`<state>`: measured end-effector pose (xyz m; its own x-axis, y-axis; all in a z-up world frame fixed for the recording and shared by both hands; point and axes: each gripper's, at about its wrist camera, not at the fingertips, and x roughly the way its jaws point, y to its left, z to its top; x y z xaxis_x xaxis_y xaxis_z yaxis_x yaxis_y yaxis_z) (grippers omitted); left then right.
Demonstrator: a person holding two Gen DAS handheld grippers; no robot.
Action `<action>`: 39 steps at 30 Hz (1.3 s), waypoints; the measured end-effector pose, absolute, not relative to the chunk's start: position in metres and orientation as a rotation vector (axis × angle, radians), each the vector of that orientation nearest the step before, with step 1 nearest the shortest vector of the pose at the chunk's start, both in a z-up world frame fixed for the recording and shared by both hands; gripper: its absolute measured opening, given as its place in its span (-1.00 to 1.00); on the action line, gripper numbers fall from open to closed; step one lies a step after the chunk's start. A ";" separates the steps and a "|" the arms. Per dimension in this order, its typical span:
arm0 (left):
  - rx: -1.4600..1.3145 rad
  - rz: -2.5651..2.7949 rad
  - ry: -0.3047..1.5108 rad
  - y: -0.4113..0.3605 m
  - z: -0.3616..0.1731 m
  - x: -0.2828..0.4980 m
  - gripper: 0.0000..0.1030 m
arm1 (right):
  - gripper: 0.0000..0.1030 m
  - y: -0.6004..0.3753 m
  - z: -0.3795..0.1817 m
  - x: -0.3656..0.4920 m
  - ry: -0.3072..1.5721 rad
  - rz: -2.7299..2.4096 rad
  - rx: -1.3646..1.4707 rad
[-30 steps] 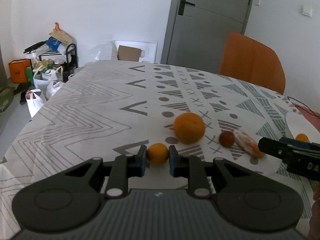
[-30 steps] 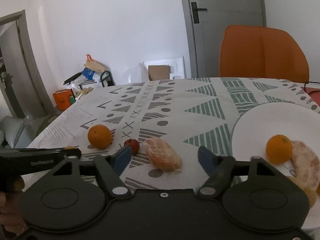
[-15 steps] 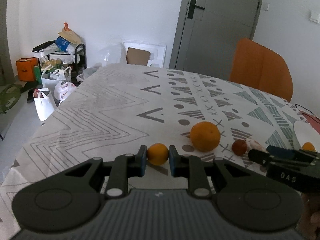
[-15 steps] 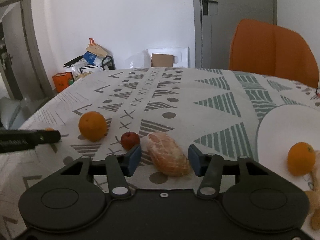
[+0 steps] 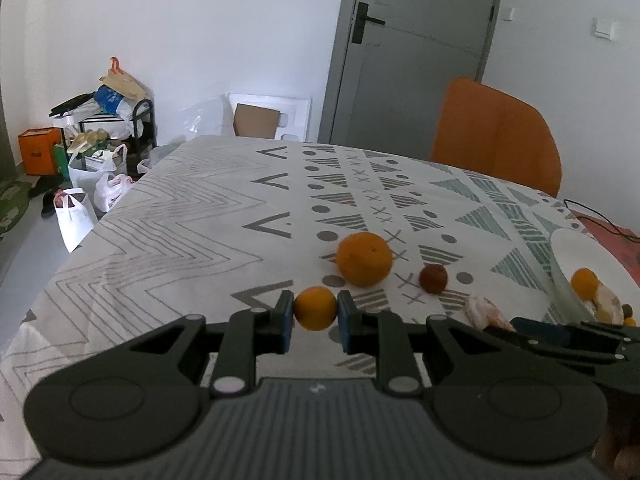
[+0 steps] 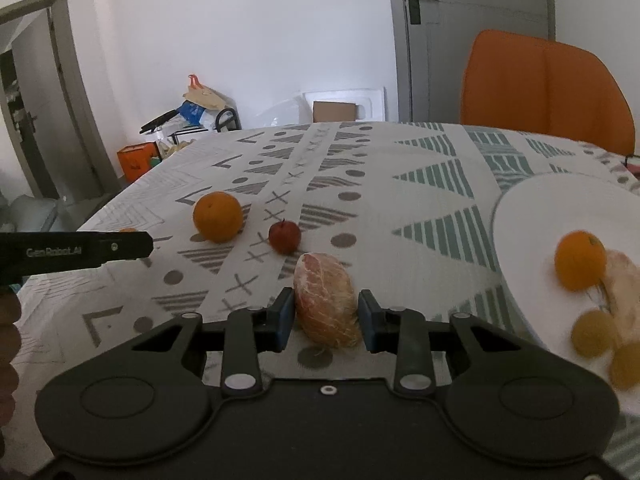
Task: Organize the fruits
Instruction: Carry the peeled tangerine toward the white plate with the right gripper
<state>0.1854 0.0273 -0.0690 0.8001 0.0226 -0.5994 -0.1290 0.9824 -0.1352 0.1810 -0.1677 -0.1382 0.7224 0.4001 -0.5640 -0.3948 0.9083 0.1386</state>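
My left gripper (image 5: 315, 315) is shut on a small orange (image 5: 315, 307), held just above the patterned tablecloth. My right gripper (image 6: 325, 318) has its jaws closed against the sides of a peeled grapefruit piece (image 6: 326, 300) that lies on the cloth. A big orange (image 5: 363, 259) (image 6: 217, 216) and a small red fruit (image 5: 433, 278) (image 6: 284, 236) lie between the two grippers. A white plate (image 6: 532, 208) (image 5: 576, 252) at the right holds an orange (image 6: 580, 260), a peeled piece and some small yellow fruits.
An orange chair (image 6: 544, 88) stands behind the table's far right edge. A red mat with a black cable (image 5: 604, 228) lies beyond the plate. Bags and boxes (image 5: 88, 152) sit on the floor off the table's left side.
My right gripper moved forward over the peeled grapefruit piece and closed its jaws on it. My left gripper kept its hold on the small orange and drifted slightly.
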 end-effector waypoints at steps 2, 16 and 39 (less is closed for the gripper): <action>-0.169 0.078 0.637 0.025 -0.069 0.182 -0.58 | -0.37 -0.168 -0.138 0.178 0.627 0.439 0.012; -0.190 0.112 0.662 0.040 -0.077 0.186 -0.58 | -0.22 -0.159 -0.141 0.190 0.597 0.415 -0.023; -0.174 0.075 0.622 0.025 -0.061 0.167 -0.58 | -0.40 -0.180 -0.117 0.157 0.525 0.382 0.036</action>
<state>0.1671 0.0255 -0.0612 0.8104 0.0173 -0.5856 -0.1218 0.9827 -0.1396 0.1575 -0.1801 -0.1174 0.7968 0.3648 -0.4817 -0.3464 0.9290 0.1306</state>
